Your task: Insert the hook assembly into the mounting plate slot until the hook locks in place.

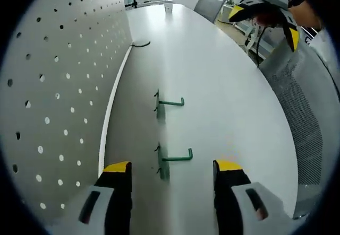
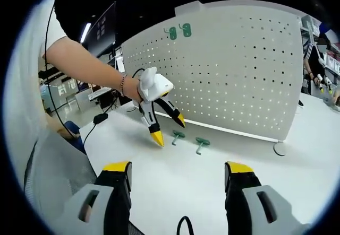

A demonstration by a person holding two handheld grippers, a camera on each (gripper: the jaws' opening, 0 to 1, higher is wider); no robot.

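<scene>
Two views, items largest first.
worktop (image 1: pixel 223 86): white, smooth, matte, long with a curved edge; far end blurs into office clutter.
pegboard (image 2: pixel 239 70): pale metal panel, regular grid of small round holes, stands upright on the worktop on a flat base strip; in the left gripper view (image 1: pixel 58 86) it runs along the left side, cut off at the frame.
mounted hooks (image 2: pixel 179 32): two green plates high on the pegboard, too small to make out detail.
left gripper (image 2: pixel 167 130): held in a person's hand, black jaws with yellow tips, apart, holding nothing, tips hanging just above the worktop near the loose hooks; own view (image 1: pixel 172 167) shows jaws spread.
right gripper (image 2: pixel 178 167): jaws wide apart, empty, well back from the hooks.
loose hooks: two green hook assemblies, thin bent wire on flat plates, lying on the worktop beside the pegboard base; near one (image 1: pixel 169 158), far one (image 1: pixel 166 103).
cable (image 2: pixel 184 225): black loop, cut off at the bottom edge.
</scene>
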